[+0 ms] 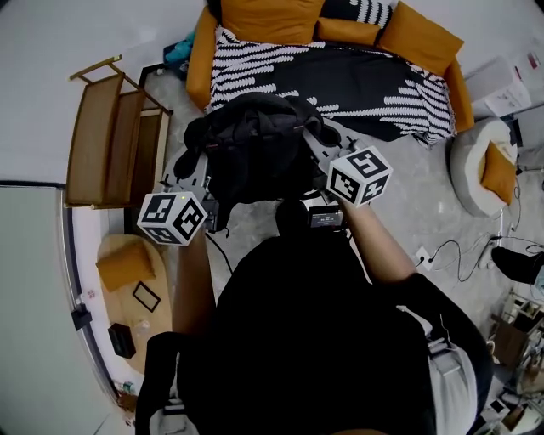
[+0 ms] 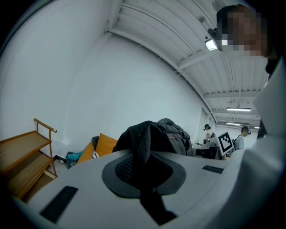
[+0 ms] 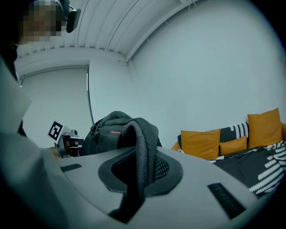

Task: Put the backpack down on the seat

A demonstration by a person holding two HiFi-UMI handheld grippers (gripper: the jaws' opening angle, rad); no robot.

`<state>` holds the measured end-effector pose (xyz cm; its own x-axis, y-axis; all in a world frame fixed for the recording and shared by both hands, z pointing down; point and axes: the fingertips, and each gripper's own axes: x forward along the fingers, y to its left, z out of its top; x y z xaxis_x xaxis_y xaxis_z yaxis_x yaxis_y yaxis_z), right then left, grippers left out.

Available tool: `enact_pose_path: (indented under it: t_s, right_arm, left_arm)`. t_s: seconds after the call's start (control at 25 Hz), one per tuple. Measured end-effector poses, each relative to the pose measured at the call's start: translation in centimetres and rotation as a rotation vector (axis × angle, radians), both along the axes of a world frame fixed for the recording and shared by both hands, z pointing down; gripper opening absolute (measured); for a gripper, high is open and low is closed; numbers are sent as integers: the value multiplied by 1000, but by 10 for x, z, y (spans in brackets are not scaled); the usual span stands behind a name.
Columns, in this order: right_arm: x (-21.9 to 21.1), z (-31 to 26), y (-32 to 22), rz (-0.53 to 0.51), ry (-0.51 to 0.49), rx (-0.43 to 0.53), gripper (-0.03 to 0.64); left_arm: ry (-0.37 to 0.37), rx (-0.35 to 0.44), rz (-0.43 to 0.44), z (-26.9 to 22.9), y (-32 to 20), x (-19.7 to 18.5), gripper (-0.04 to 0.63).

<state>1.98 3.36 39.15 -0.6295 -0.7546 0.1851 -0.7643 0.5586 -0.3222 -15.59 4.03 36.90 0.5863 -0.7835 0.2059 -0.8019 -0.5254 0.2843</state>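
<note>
Left gripper view: the left claw [image 2: 143, 172] is closed on the left strap [image 2: 142, 143], a black mesh band that runs down through the pinched jaws.
Right gripper view: the right claw [image 3: 138, 174] is clamped the same way on the right strap [image 3: 144, 143], with its jaws together on the mesh.
Load: the black backpack [image 1: 255, 149] hangs slumped from both straps, between the two claws and clear of the floor.
Marker cubes: the left cube [image 1: 172, 217] and the right cube [image 1: 359, 176] flank the backpack in the head view.
Arms: the person's left forearm [image 1: 194, 280] and right forearm [image 1: 382, 246] reach forward, one behind each claw.
Seat: the sofa [image 1: 365, 85] has a black-and-white patterned cover and lies beyond the backpack. The bag's far side overlaps the sofa's near edge in the head view and is not resting on it.
Cushions: orange cushions [image 1: 272, 19] line the sofa's back and ends.
Left of the sofa: a wooden shelf rack [image 1: 110, 140] stands by the wall.
Right of the sofa: a round grey pouf [image 1: 469, 174] holds an orange cushion.
Background: two people [image 2: 208, 132] stand far off in the left gripper view.
</note>
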Motion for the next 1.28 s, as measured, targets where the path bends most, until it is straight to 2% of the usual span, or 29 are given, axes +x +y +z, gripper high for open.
enact_pose_path:
  t_s: [0.28, 0.56, 0.92, 1.28]
  right_arm:
    - [10, -3, -63, -42, 16, 34, 48]
    - [40, -9, -147, -73, 14, 28, 48]
    - [61, -3, -211, -73, 15, 30, 48]
    - [62, 16, -266, -53, 7, -10, 48]
  left_arm:
    - [-3, 0, -37, 1, -58, 10, 31]
    - [-4, -11, -58, -4, -139, 40, 31]
    - [-6, -32, -62, 6, -199, 61, 31]
    - [9, -58, -56, 24, -260, 61, 31]
